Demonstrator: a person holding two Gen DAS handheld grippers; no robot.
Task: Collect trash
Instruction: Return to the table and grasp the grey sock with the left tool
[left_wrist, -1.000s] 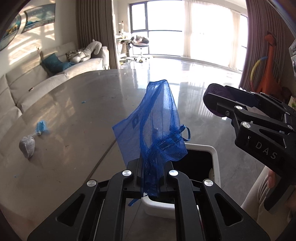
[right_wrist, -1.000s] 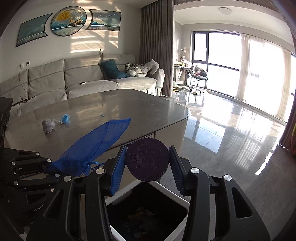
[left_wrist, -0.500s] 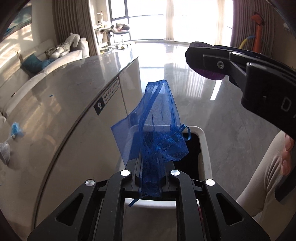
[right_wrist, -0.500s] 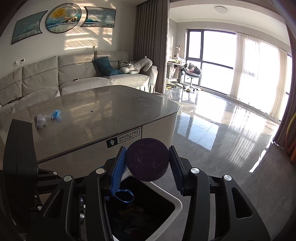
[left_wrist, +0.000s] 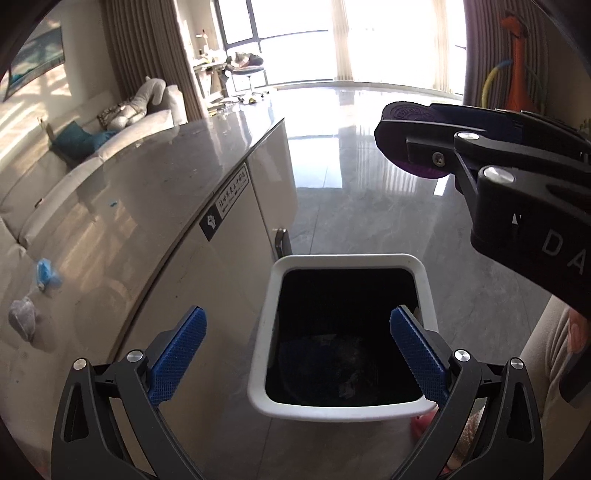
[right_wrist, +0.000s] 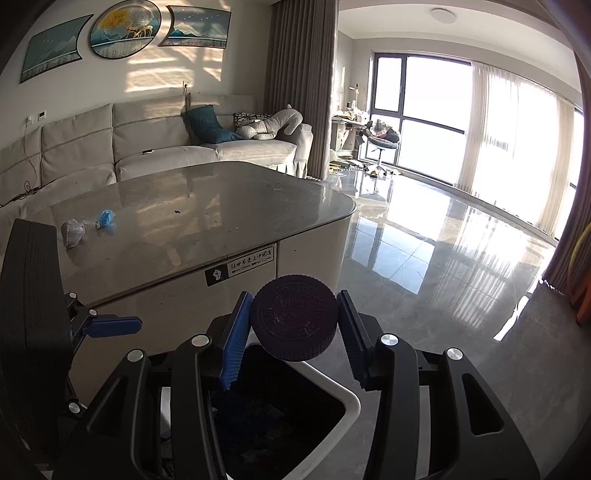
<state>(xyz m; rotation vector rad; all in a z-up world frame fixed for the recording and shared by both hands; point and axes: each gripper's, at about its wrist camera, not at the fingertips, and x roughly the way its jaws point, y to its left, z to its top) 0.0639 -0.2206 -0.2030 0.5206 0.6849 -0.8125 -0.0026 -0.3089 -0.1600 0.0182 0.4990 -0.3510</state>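
Over the bin (left_wrist: 424, 280), the left gripper (left_wrist: 295, 350) hangs with its blue pads (left_wrist: 177, 354) spread wide apart and nothing between them, the bin's dark opening showing straight through the gap. Up and to the right of the bin in the left view, the right gripper (left_wrist: 417, 136) is clamped on a purple cap (left_wrist: 404, 110); the right view shows that cap (right_wrist: 294, 317) squeezed flat-face-forward between the gripper's (right_wrist: 294, 325) ribbed pads, directly above the bin's white rim (right_wrist: 351, 402). Inside the bin, dark and bluish trash lies at the bottom, too dim to make out. Beside the bin stands the table (right_wrist: 207, 206), its white side carrying a label (right_wrist: 240, 267). Well away from the bin, on the tabletop's far-left part, lie a grey wad (right_wrist: 72, 232) and a blue wad (right_wrist: 105, 218), just beside each other. Beyond the table from the bin sits a sofa (right_wrist: 155, 144).
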